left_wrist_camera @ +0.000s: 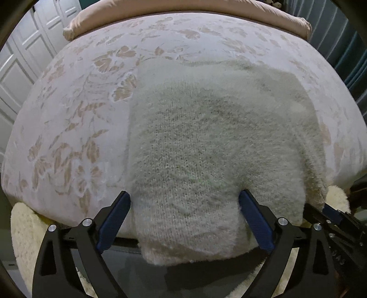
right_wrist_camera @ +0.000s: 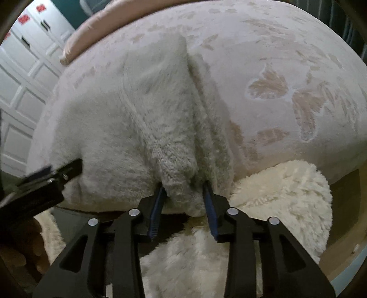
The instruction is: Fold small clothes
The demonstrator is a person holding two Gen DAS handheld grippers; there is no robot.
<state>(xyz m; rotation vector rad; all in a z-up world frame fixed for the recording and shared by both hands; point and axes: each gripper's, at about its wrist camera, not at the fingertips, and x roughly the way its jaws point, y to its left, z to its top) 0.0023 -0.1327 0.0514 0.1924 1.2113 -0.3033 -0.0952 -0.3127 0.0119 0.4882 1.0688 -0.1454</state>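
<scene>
I've got a cream knit sweater (left_wrist_camera: 201, 137) lying on the flower-patterned bedspread (left_wrist_camera: 75, 119), its near hem hanging over the bed's near edge. It already looks narrowed, w/ one side turned in along a lengthwise crease; I judge the step in hand is gripping the near hem for the next fold away from me, toward the pillow (left_wrist_camera: 160, 11) at the far edge.

Left gripper (left_wrist_camera: 184, 220): jaws spread wide, one blue pad each side of the hanging hem flap. Left pad sits at the knit's edge, right pad brushes the fuzz; neither is pressing, so nothing is held there yet.

Right gripper (right_wrist_camera: 184, 201): jaws partway apart around a bunched bit of hem at the sweater's right-hand crease. Pads sit close to the knit, but I can't tell if they pinch it.

To do this well, imo:
- push both tools further in before closing, so all layers are caught, not just surface fuzz;
- close both at matching spots along the hem, else the fold goes skewed;
- keep clear of the white fleece (right_wrist_camera: 275, 197) below the near edge, just beside the right pads, easy to snag;
- lift evenly, since the loose knit will likely sag btwn the grips.
</scene>
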